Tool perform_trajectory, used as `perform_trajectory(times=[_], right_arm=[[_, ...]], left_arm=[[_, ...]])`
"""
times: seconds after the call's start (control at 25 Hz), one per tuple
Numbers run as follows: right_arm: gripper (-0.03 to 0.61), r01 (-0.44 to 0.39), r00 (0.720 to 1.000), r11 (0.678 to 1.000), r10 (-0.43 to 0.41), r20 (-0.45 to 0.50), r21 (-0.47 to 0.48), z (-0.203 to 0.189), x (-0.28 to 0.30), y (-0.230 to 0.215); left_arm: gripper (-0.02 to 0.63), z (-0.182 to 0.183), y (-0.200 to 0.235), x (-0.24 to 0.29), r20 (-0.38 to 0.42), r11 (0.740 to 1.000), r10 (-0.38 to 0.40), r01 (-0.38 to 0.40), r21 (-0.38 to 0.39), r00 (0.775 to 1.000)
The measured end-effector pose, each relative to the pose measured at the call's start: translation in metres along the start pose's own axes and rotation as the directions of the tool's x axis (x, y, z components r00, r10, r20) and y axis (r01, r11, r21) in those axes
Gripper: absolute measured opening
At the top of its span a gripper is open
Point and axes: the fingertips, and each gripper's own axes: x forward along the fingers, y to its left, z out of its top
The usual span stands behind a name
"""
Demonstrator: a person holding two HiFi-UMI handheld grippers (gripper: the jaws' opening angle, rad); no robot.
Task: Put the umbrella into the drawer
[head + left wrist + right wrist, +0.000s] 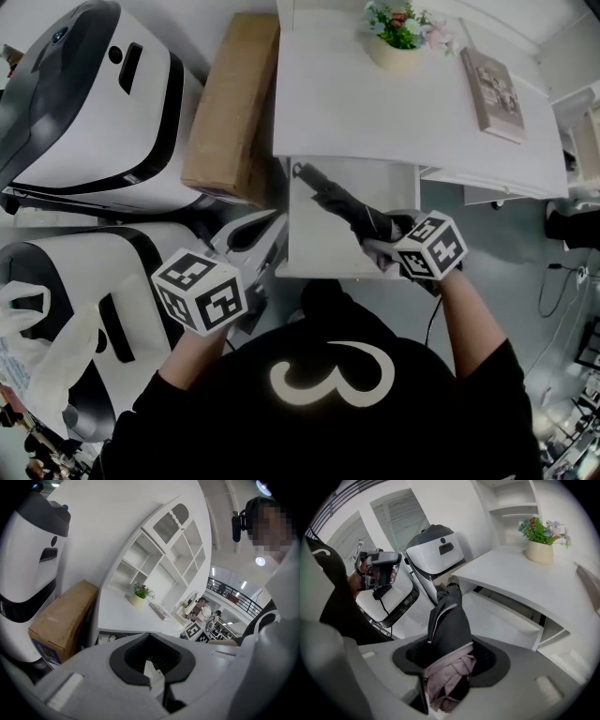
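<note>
The only mark I can read is a white figure like a 3 on the person's black top [330, 375]; the print on the book [492, 92] at the desk's [375, 112] right end is too small to make out, and so is the blue label [44, 651] on the box [230, 108] that stands against the desk's left side. A potted plant [401, 33] sits at the back of the desk; two white-and-black machines [89, 103] stand left of the box, and a plastic bag [37, 356] lies well left of the desk. The drawer [314, 267] is pulled out under the desk's front edge; the left gripper [255, 246] hovers just off the drawer's left side, jaws together on nothing. The right gripper [382, 242] is clamped on the umbrella [342, 204], which slants over the open drawer with its far end toward the desk's front edge; whether it touches the drawer floor I cannot tell. It is folded, dark grey with a pale seam; mauve fabric bunches at the jaws.
</note>
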Motion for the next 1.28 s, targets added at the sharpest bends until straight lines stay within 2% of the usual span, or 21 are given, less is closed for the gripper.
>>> perform_trajectory(times=[0.32, 0.56, 0.8, 1.08, 1.28], right_arm=[[0.235, 0.058, 0.993, 0.998, -0.058, -0.100, -0.007, -0.022, 0.039, -0.037], [0.235, 0.049, 0.988, 0.999, -0.051, -0.148, -0.018, -0.031, 0.067, -0.050], [0.233, 0.093, 0.970, 0.994, -0.104, -0.219, -0.058, -0.044, 0.090, -0.074], [0.233, 0.090, 0.959, 0.993, -0.107, -0.263, -0.075, -0.055, 0.112, -0.082], [0.233, 0.075, 0.961, 0.992, -0.099, -0.257, -0.099, -0.058, 0.125, -0.083]], left_arm=[[0.006, -0.007, 0.012, 0.010, -0.017, 0.999, 0.018, -0.018, -0.030, 1.000], [0.007, -0.013, 0.022, 0.017, -0.030, 0.998, 0.029, -0.030, -0.048, 0.999], [0.008, -0.017, 0.032, 0.023, -0.048, 0.996, 0.042, -0.045, -0.071, 0.998], [0.008, -0.023, 0.035, 0.031, -0.076, 0.995, 0.040, -0.047, -0.088, 0.996], [0.008, -0.029, 0.041, 0.033, -0.093, 0.993, 0.044, -0.054, -0.105, 0.995]])
